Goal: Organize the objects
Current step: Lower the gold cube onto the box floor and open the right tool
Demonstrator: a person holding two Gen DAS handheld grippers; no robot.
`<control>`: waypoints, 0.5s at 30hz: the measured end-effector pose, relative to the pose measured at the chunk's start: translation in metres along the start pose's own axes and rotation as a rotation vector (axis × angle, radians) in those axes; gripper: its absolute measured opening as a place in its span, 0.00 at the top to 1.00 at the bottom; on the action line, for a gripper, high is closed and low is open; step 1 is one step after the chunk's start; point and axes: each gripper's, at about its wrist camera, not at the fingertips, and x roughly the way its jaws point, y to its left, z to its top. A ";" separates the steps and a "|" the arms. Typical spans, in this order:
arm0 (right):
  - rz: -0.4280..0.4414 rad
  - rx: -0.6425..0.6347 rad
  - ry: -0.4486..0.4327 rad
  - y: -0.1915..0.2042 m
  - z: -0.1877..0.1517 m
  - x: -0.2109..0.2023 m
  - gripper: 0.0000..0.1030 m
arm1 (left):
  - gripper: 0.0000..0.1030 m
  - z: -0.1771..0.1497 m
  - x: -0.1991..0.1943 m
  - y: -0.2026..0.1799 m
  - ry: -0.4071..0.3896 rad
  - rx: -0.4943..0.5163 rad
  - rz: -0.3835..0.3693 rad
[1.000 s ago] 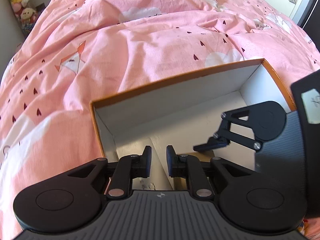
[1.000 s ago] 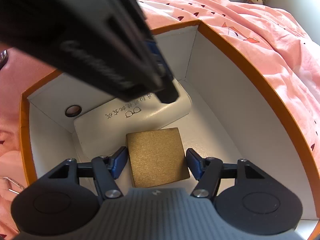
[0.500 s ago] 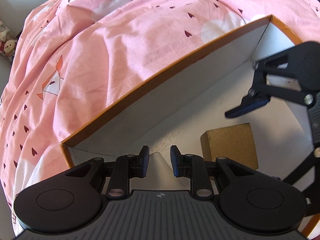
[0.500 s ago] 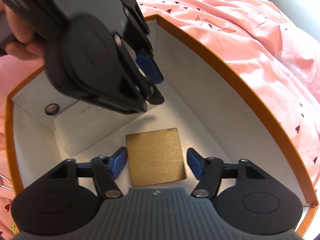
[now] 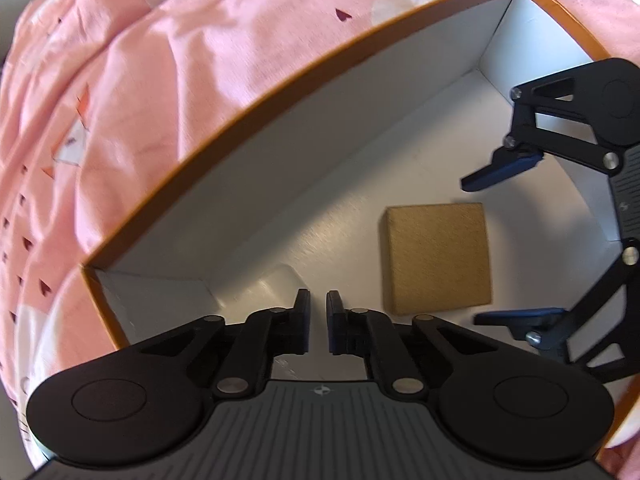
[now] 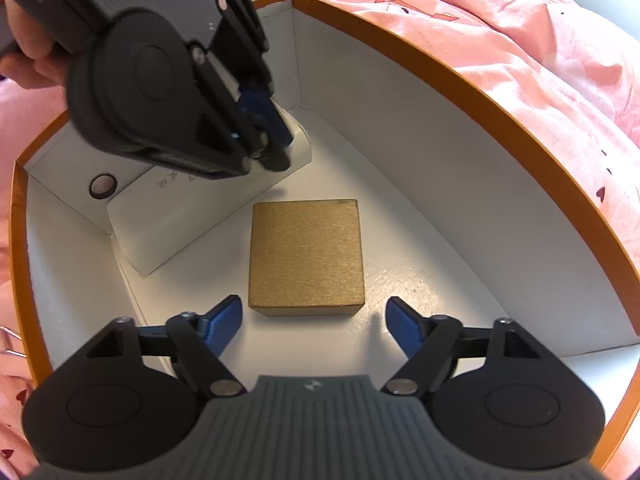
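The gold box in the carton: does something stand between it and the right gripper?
Nothing visible does. The gold box lies flat on the carton floor, just ahead of the right gripper, whose jaws are opening. The white case and left gripper sit aside.

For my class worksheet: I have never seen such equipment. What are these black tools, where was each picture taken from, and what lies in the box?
A person holds two hand pincers, each with a camera looking along its fingers. One picture comes from the left gripper, the other from the right gripper. An orange-rimmed box sits on a pink bedcover. Inside lie a gold box and a white case. The left gripper is shut, tips at the case. The right one's jaws are opening, pads clear of the gold box.
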 end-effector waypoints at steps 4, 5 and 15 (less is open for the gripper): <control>-0.005 -0.004 0.007 0.008 -0.004 -0.005 0.24 | 0.87 -0.003 -0.010 -0.001 -0.105 0.042 0.039; -0.002 0.002 0.006 0.007 -0.005 -0.006 0.25 | 0.85 -0.001 -0.011 0.002 -0.110 0.030 0.039; 0.039 0.057 -0.001 0.002 -0.004 -0.010 0.25 | 0.63 0.019 0.013 0.010 -0.037 0.035 0.106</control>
